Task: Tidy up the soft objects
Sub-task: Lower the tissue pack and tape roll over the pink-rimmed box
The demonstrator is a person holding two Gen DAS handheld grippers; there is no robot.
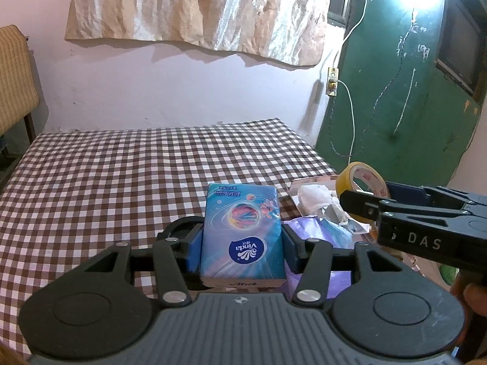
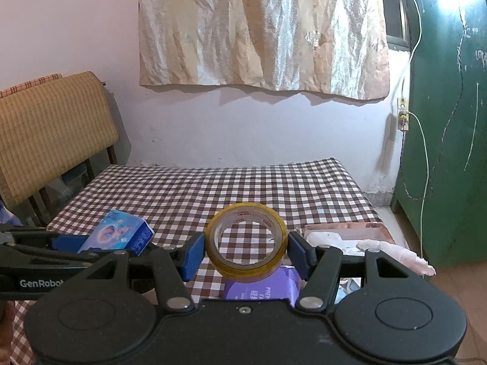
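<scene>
My left gripper (image 1: 242, 241) is shut on a blue Vinda tissue pack (image 1: 242, 228) and holds it above the checkered table (image 1: 106, 182). My right gripper (image 2: 245, 251) is shut on a yellow tape roll (image 2: 246, 243) and holds it off the table. The right gripper with the tape roll (image 1: 362, 184) also shows at the right of the left wrist view. The tissue pack (image 2: 118, 234) shows at the left of the right wrist view. A purple pack (image 2: 258, 286) lies below the tape. A white and pink plush toy (image 2: 392, 252) lies in a tray.
A shallow brown tray (image 2: 347, 228) sits at the table's right front with the plush and crumpled wrappers (image 1: 331, 213). A chair (image 2: 51, 127) stands at the table's left. A green door (image 2: 447, 152) and a hanging white cable (image 2: 424, 158) are on the right.
</scene>
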